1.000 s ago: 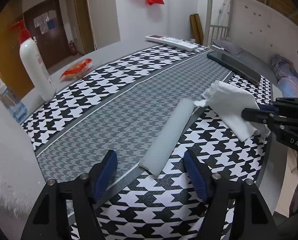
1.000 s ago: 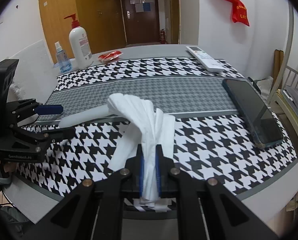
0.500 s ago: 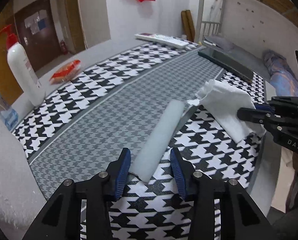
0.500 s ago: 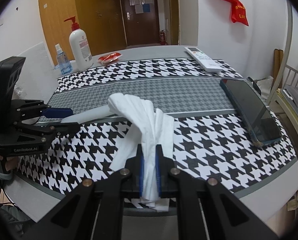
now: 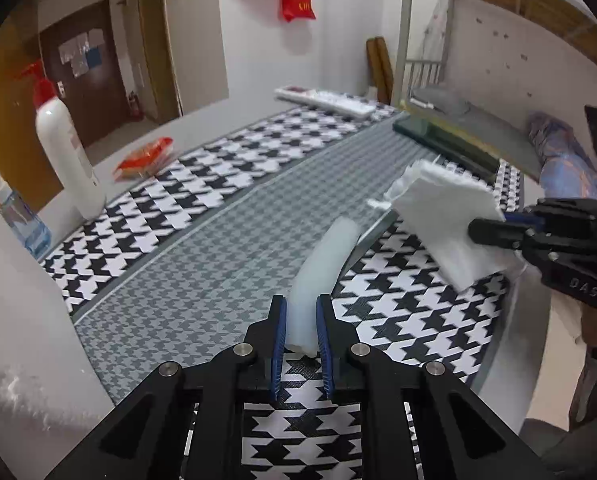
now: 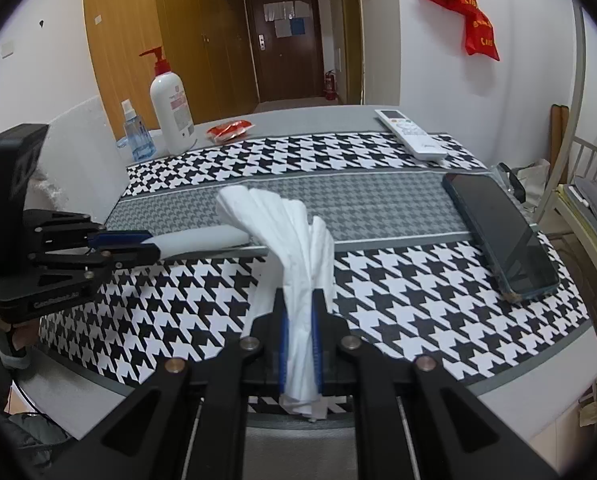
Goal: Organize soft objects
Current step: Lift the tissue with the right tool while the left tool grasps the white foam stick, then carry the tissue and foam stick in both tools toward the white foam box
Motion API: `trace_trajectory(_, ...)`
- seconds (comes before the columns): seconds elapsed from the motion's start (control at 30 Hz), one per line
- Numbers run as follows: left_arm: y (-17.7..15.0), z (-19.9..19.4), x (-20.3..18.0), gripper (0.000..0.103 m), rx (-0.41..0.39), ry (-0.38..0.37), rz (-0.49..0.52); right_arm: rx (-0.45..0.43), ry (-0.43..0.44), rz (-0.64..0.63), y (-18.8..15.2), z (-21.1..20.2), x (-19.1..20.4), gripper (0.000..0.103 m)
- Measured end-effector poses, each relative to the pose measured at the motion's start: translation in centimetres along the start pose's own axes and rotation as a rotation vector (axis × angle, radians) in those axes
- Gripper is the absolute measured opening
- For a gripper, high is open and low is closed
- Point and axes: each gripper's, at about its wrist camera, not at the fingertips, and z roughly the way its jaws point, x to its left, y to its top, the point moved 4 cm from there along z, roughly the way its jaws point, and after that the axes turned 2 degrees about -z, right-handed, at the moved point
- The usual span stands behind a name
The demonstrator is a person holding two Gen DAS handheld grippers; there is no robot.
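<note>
Both soft things are gripped but neither is yet put away: the translucent white foam strip [image 5: 322, 264] is pinched by the left gripper [image 5: 301, 334] jaws near the counter's [image 6: 438, 312] near edge, the crumpled white tissue [image 6: 286, 240] clamped in the right gripper [image 6: 299, 336] jaws above it.

The foam strip's [image 5: 322, 264] near end hides between the left gripper's [image 5: 301, 320] pads; the tissue's [image 6: 298, 264] middle is pinched from sight inside the right gripper [image 6: 298, 320].
</note>
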Motion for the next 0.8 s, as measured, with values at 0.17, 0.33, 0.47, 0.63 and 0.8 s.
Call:
trace_trajectory(0.17,0.1,-1.9,0.1,0.016,-0.068,0.021,-0.028,-0.019,0.008,0.003,0.3,-0.5,0.2,0.013)
trace_trajectory(0.33,0.1,-3.6,0.4,0.014,-0.117,0.034,-0.07,-0.033,0.018,-0.009,0.7,-0.8,0.8,0.013)
trace_trajectory(0.47,0.4,-5.6,0.5,0.008,-0.172,0.047,-0.085,-0.049,0.033,-0.028,1.1,-1.2,1.5,0.013)
trace_trajectory(0.63,0.0,-5.0,0.0,0.008,-0.148,0.058,-0.052,-0.056,0.04,-0.038,1.3,-1.4,1.9,0.013)
trace_trajectory(0.8,-0.3,-3.3,-0.2,0.011,-0.085,0.071,-0.024,-0.057,0.034,-0.04,1.3,-1.5,1.9,0.013)
